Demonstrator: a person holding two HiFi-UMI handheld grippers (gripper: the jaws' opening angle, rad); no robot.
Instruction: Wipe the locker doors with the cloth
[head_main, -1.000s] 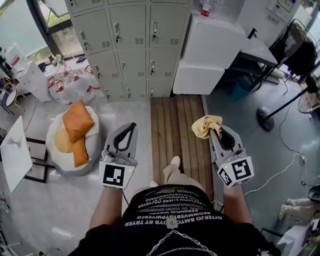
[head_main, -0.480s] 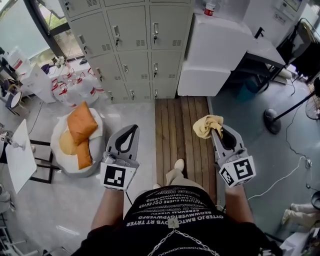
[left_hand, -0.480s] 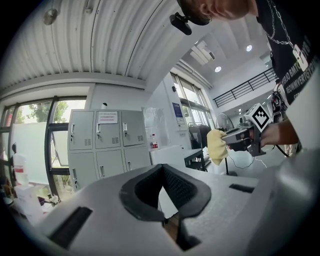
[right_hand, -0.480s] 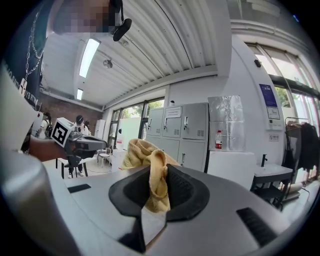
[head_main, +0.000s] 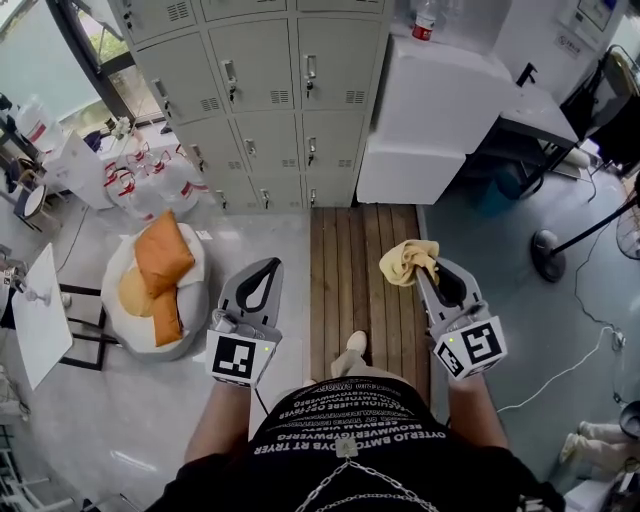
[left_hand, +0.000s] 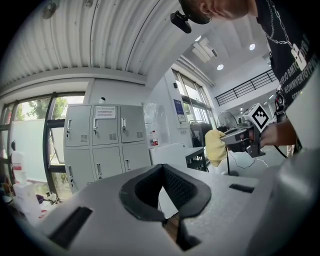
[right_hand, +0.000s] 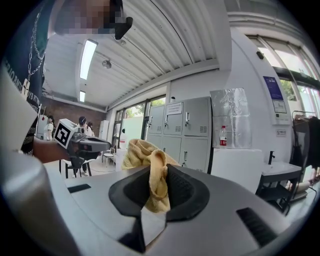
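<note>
Yellow terry cloth (head_main: 405, 262) sits clamped in your right tool (head_main: 428, 275). A fold is pinched between the jaws and the loose bunch spills ahead of the tips, over the brown wooden plank strip (head_main: 345, 260) on the floor. Your left tool (head_main: 270, 264) has its jaws closed together on nothing.

The cloth is well apart from the grey metal lockers (head_main: 270, 100), so I judge this the approach step: cloth in hand, no door touched yet. The next move calls for stepping forward along the planks and lifting the right tool. Lead with the loose bunch so that fabric, not the jaw tips, meets a door face.

By count there are one cloth and two tools. The locker doors stand in three columns, with four rows showing from your head view and the top row cut by the frame, so twelve doors are at least partly in sight. One red-capped bottle (head_main: 424, 20) stands on the white cabinet (head_main: 430, 110) just beside the lockers.
</note>
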